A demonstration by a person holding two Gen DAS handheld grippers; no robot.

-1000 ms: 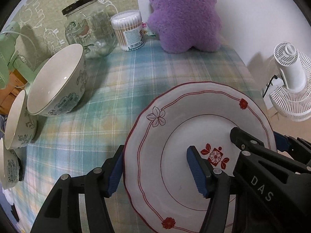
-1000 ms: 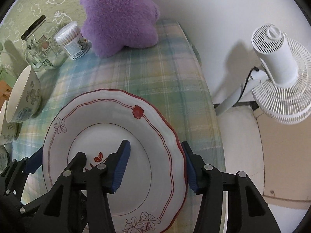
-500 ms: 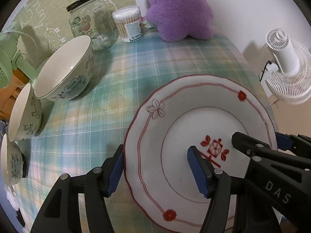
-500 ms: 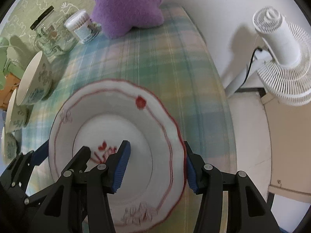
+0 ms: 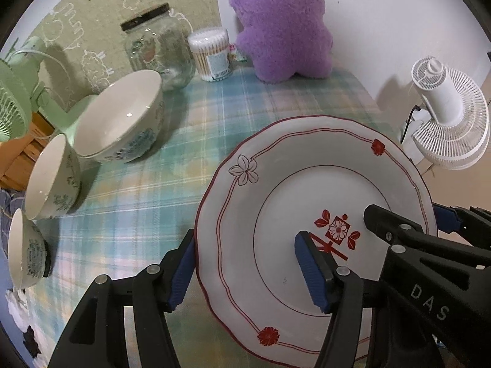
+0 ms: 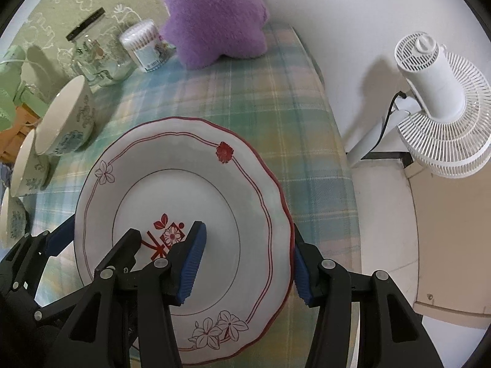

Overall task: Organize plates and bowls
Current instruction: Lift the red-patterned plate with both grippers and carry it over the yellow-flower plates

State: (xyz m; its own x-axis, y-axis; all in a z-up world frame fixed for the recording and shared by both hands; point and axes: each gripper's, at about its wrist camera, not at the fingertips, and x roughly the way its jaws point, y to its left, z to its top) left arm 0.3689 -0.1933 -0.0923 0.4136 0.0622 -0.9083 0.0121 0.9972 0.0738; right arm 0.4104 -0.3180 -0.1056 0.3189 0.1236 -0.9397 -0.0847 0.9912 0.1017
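plate [image 5: 267, 202] rim pinched by left tool [image 5: 250, 273] and right tool [image 6: 247, 262], opposite sides.

The left gripper [image 5: 250, 271] points steeply downward, its blue-padded fingers [image 5: 310, 276] straddling the left rim of the plate [image 5: 276, 202], one under the edge, one over the well. The right gripper [image 6: 247, 265] mirrors it on the right rim, its fingers [image 6: 191, 260] likewise clamped across the edge, tilted steeply down.
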